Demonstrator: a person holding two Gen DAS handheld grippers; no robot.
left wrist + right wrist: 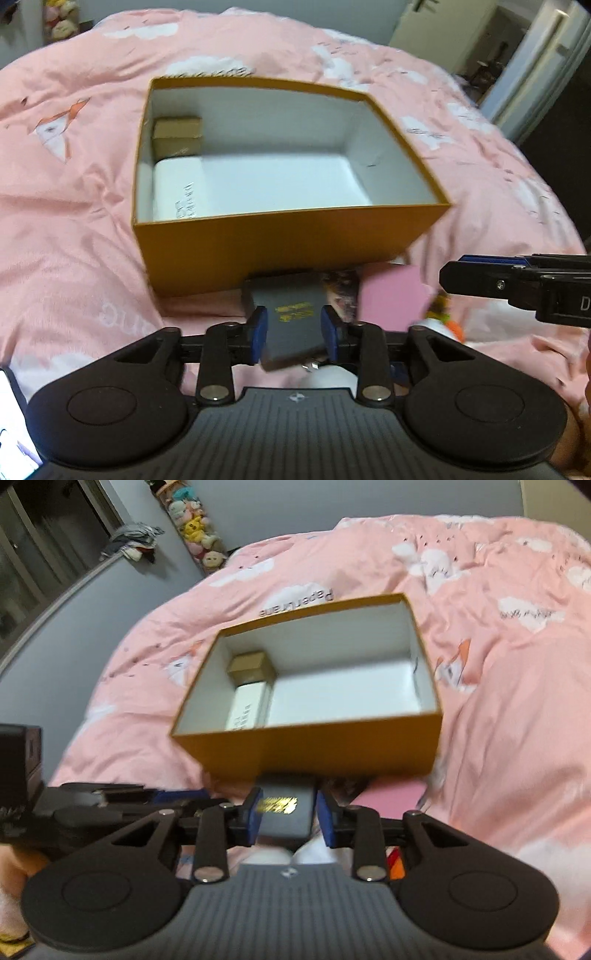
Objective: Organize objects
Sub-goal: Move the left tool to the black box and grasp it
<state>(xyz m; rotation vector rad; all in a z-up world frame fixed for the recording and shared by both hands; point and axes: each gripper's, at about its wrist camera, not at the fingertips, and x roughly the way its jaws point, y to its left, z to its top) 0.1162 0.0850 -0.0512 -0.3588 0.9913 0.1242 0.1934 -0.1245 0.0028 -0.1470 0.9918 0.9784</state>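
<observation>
An open orange box (280, 247) with white inner walls sits on the pink bed; it also shows in the right wrist view (332, 749). Inside at its left lie a small gold box (177, 136) (251, 666) and a white box (181, 192) (251, 705). My left gripper (294, 334) is shut on a dark grey box with gold print (291, 325), just in front of the orange box. My right gripper (289, 816) is shut on a similar dark grey box with gold print (286, 812). The right gripper also shows at the right of the left wrist view (517, 284).
A pink duvet (74, 221) with white clouds covers the bed. A pink card (391, 299) (388, 794) and other small items lie in front of the orange box. Plush toys (195, 528) hang on the grey wall.
</observation>
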